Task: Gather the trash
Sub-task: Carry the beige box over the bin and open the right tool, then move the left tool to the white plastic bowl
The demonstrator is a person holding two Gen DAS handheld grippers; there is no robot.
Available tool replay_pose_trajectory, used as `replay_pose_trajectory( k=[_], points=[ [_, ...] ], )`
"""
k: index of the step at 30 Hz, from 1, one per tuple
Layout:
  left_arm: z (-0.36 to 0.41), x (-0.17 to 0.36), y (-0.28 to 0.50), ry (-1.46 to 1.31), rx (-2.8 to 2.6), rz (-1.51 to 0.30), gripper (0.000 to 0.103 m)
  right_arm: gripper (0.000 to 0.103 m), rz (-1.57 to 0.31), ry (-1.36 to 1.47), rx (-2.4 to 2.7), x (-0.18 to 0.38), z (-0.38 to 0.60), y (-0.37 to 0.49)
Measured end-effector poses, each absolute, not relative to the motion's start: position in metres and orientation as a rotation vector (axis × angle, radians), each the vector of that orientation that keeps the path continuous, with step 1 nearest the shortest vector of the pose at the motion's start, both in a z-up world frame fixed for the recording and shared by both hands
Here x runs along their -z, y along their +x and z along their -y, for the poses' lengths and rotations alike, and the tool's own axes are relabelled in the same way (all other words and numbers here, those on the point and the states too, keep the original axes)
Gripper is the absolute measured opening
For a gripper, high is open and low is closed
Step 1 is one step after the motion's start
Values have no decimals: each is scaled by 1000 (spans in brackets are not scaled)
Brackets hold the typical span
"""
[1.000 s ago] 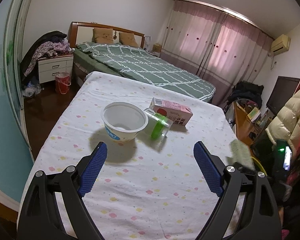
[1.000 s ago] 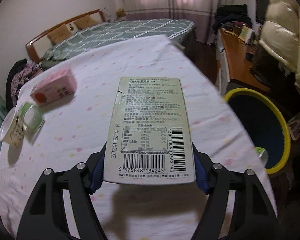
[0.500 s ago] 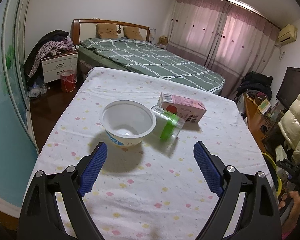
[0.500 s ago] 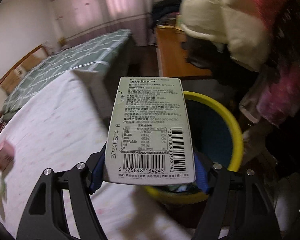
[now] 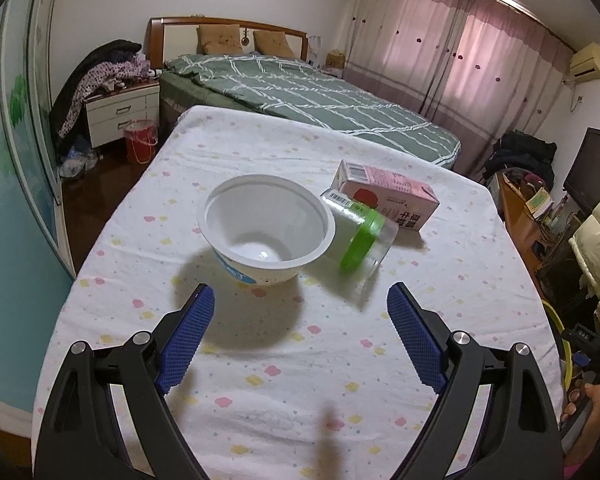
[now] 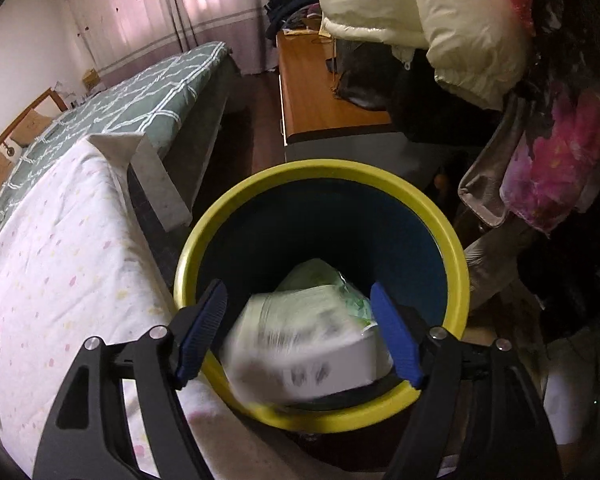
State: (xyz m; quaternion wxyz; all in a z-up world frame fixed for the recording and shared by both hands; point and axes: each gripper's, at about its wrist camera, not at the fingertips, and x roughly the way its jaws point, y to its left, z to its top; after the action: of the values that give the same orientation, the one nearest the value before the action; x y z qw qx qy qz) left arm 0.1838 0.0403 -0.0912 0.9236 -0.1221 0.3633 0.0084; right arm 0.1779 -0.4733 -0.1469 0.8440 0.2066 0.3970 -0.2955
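My right gripper (image 6: 300,320) is open above a blue bin with a yellow rim (image 6: 452,240) beside the table. A pale green drink carton (image 6: 300,344), blurred, is falling free between the fingers into the bin, onto other green trash (image 6: 320,276). My left gripper (image 5: 300,328) is open and empty, low over the table, just short of a white plastic bowl (image 5: 266,224). A clear jar with a green lid (image 5: 360,236) lies on its side right of the bowl. A pink carton (image 5: 388,196) lies behind the jar.
The table wears a white dotted cloth (image 5: 260,360). A green bed (image 5: 300,96) stands behind it. A wooden desk (image 6: 320,92) and a hanging cream jacket (image 6: 440,20) are past the bin. The bin's rim (image 5: 556,328) shows at the table's right side.
My right gripper swung from the table to over the bin, opened and let go of the carton, which is dropping in. My left gripper moved closer to the bowl.
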Motion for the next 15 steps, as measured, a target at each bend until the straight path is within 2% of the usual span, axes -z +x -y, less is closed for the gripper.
replay_pose_trajectory(
  k=[15],
  points=[
    [-50,116,231,-236,-98,-831,87,71,-843,444,610,147,471,178]
  ],
)
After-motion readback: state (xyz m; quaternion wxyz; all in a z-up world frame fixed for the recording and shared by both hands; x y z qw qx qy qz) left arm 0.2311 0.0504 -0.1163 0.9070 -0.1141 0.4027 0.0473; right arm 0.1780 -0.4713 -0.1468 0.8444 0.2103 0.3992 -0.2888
